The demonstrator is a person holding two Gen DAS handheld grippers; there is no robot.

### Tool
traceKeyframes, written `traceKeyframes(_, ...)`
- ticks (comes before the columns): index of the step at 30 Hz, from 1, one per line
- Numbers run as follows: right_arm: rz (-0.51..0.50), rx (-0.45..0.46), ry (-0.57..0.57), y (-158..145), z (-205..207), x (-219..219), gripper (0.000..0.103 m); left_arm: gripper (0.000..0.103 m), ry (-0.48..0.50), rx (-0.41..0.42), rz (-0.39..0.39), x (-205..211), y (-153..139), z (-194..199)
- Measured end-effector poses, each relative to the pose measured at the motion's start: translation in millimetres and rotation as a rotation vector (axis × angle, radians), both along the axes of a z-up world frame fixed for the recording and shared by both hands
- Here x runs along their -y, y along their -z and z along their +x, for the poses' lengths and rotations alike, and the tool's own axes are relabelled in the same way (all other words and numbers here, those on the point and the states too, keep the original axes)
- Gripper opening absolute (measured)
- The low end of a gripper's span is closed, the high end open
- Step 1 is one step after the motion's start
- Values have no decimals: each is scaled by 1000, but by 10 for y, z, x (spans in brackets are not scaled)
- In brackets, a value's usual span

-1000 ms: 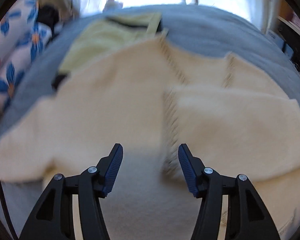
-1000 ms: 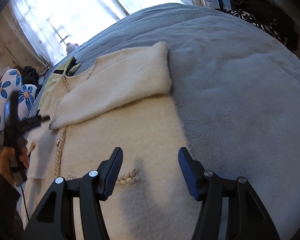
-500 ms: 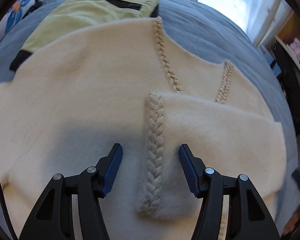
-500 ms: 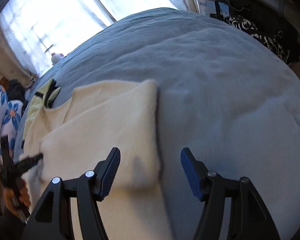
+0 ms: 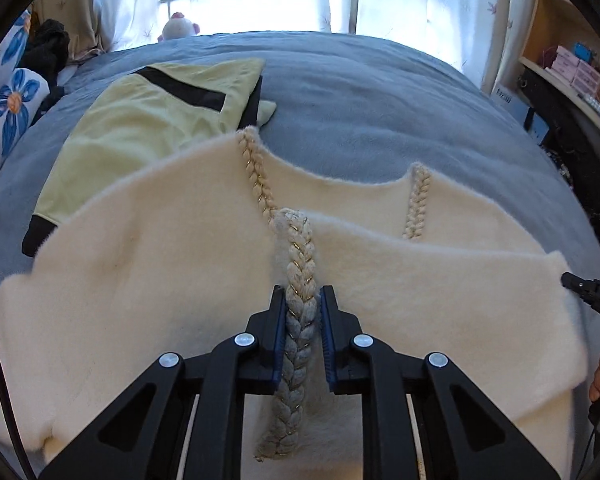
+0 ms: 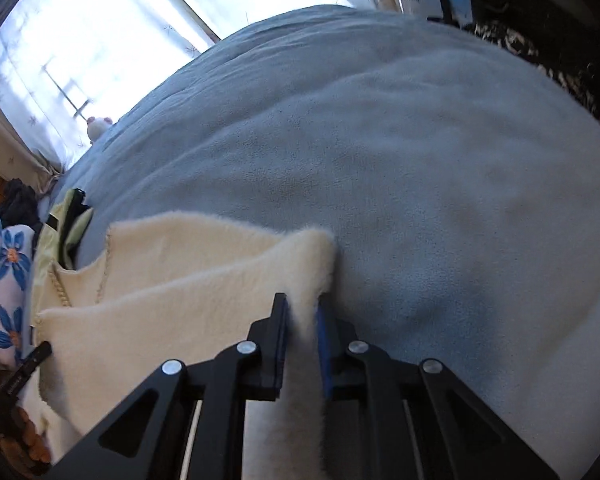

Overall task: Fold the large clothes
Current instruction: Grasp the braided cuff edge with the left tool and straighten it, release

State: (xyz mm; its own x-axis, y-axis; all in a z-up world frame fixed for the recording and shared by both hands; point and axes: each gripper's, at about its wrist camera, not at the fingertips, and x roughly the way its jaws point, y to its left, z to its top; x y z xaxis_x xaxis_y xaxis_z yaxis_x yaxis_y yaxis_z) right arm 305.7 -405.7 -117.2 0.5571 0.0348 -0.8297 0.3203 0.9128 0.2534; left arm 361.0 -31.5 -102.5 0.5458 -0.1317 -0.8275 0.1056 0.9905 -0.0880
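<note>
A cream fuzzy cardigan (image 5: 148, 280) with braided trim lies spread on a grey-blue bed (image 5: 360, 92), one sleeve folded across its front. My left gripper (image 5: 302, 304) is shut on the sleeve's braided cuff (image 5: 298, 264). My right gripper (image 6: 302, 312) is shut on the sleeve's folded edge at the shoulder side (image 6: 312, 264), at the cardigan's right border. The cardigan also shows in the right wrist view (image 6: 172, 292). Each gripper shows at the edge of the other's view.
A pale green garment with black trim (image 5: 148, 116) lies beyond the cardigan at the far left. A blue-flowered pillow (image 5: 4, 120) is at the left. A small plush toy (image 5: 178, 26) sits by the curtained window. Shelves (image 5: 572, 76) stand at the right of the bed.
Both grippers moved in toward the folded sleeve and closed, the left on the braided cuff, the right on the sleeve's fold at the cardigan's right edge.
</note>
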Motion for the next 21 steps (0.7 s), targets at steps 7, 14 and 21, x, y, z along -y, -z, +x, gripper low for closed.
traceKeyframes(7, 51, -43, -68, -59, -284, -13, 46, 55, -33, -125, -18, -166, 234, -90)
traceKeyframes(14, 32, -58, -180, 10, -891, -243, 52, 45, -11, -98, -52, -360, 324, -444)
traceKeyframes(21, -66, -24, -142, -14, -1031, -400, 17, 12, -1, -47, 34, -133, 207, -716)
